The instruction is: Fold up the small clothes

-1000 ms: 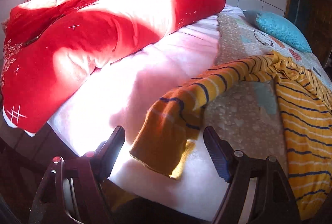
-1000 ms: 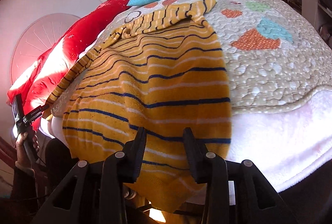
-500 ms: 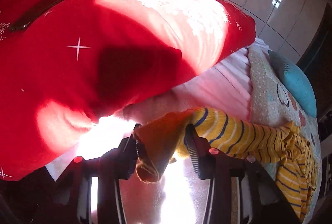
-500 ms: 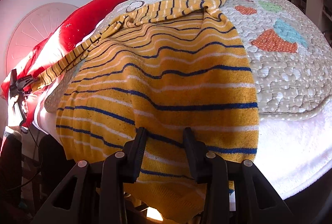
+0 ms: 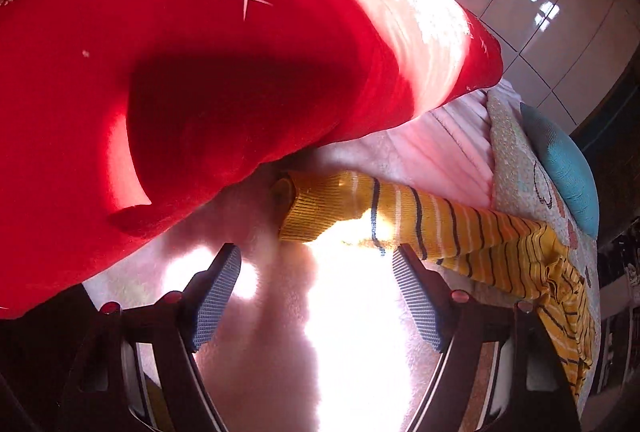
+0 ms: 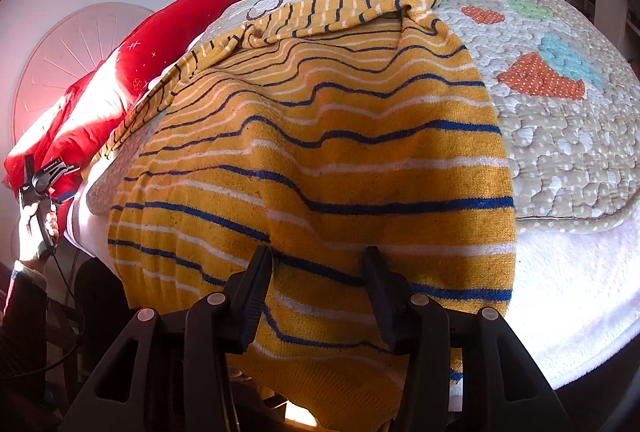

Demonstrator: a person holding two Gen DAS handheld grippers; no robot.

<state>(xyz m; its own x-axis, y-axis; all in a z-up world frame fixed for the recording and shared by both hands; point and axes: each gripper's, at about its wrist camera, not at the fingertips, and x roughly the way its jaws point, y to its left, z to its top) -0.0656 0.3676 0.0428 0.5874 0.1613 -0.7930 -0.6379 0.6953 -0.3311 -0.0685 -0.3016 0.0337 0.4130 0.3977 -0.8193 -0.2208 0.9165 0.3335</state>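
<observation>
Left wrist view: left claw [image 5: 316, 272] released, empty; striped sweater's sleeve cuff [image 5: 308, 208] lies just ahead on the bed [image 5: 360, 332], sleeve running away rightward. Right claw [image 6: 316, 272] clenched on the sweater hem [image 6: 320, 296], body spread over the quilt [image 6: 560, 136]. Left is nearer the cuff.

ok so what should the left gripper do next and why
Probably ease the left gripper forward and close on the cuff, to fold that sleeve in over the sweater. Its jaws stand open, short of the cuff, and the sleeve lies stretched out straight beside the red pillow.
</observation>
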